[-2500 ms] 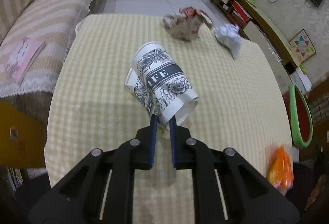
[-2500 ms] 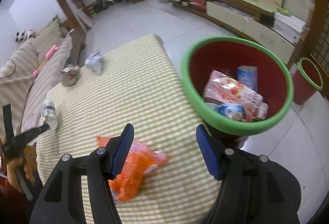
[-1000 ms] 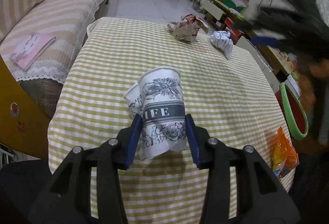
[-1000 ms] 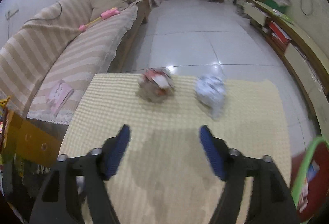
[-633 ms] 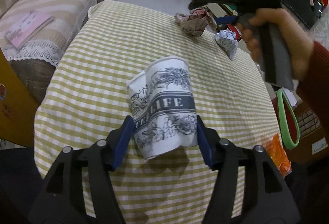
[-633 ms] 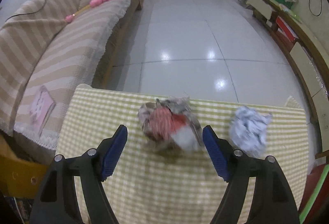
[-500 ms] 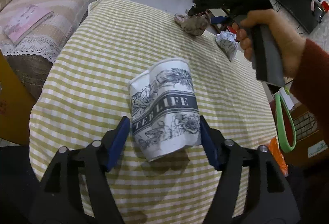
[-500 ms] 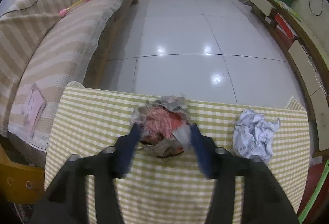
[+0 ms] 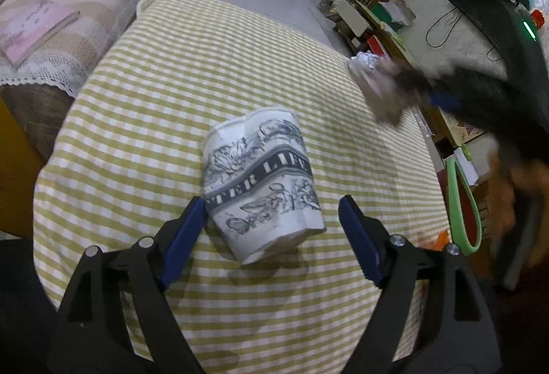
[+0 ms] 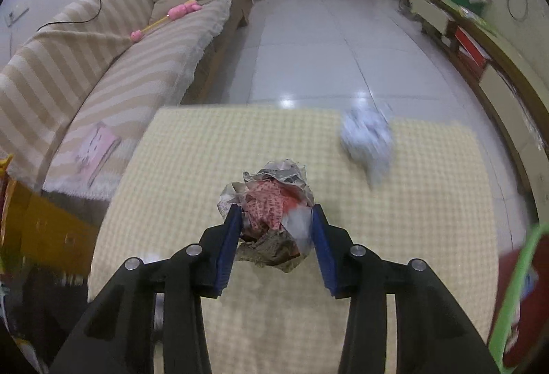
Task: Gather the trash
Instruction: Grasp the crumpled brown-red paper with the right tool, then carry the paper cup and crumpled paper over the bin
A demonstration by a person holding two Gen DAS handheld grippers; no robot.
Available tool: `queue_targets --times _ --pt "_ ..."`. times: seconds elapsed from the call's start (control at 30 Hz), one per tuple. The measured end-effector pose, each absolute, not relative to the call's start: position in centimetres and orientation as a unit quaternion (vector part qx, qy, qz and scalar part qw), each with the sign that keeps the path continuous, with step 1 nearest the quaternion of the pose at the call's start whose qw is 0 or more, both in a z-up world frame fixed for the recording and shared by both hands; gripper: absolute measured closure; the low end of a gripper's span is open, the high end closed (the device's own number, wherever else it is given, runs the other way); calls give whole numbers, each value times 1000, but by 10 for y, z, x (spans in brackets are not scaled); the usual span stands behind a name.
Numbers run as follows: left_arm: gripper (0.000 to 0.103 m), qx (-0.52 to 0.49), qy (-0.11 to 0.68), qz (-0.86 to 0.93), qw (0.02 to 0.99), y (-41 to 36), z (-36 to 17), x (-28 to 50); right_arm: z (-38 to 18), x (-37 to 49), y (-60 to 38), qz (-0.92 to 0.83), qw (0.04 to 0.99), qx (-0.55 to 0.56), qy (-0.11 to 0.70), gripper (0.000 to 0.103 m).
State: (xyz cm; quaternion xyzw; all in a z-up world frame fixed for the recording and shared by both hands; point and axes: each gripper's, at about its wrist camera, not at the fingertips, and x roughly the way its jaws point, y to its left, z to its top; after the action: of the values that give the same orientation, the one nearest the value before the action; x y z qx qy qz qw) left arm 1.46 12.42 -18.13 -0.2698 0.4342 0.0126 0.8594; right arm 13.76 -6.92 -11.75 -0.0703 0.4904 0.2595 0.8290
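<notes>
the right claw (image 10: 274, 236) has just been closing and now pinches the crumpled wrapper wad (image 10: 271, 212) between its blue pads, lifted clear of the checked table (image 10: 411, 236). that piece looks on its way to the green-rimmed bin (image 10: 514, 291), which shows at the table's right edge with some trash already inside.

the left claw (image 9: 271, 233) has just been opening and stands spread around the squashed paper cup (image 9: 264, 182); the left pad touches the cup and the right pad stands apart, so the cup is not gripped and seems to lie on the table.

still to collect, as i judge it: that cup, the white paper ball (image 10: 367, 140) at the table's far edge, and an orange scrap near the bin.
</notes>
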Motion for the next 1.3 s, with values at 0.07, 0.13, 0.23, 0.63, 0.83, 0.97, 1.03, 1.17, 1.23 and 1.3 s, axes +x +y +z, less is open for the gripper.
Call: queue_targets --times 0.07,0.13,0.23,0.63,0.83,0.97,1.03,1.17,1.23,1.3 --pt "25 -263 437 12 860 122 -181 16 -118 119 -86 249 829 -61 497 63" --pt "25 -261 440 15 859 121 -181 17 -120 100 -102 238 830 -49 502 62" --pt "25 -263 445 21 856 123 -179 22 -123 78 -119 224 830 -30 509 62" --pt "32 -199 474 51 856 116 -179 33 -132 41 -132 238 821 8 519 61" --pt "33 -161 489 61 855 106 -180 40 -131 33 -140 247 816 24 522 61" --pt "40 -157 492 70 854 104 -180 41 -127 27 -148 247 818 36 518 61" --pt "41 -164 494 75 850 106 -179 41 -123 23 -152 246 822 35 512 61" --pt "41 -177 489 81 850 105 -170 38 -122 21 -164 246 823 51 510 61" --pt "41 -175 484 79 854 101 -163 34 -123 21 -169 245 821 60 511 61" --pt "41 -173 481 74 856 96 -157 32 -123 21 -174 245 820 67 512 61"
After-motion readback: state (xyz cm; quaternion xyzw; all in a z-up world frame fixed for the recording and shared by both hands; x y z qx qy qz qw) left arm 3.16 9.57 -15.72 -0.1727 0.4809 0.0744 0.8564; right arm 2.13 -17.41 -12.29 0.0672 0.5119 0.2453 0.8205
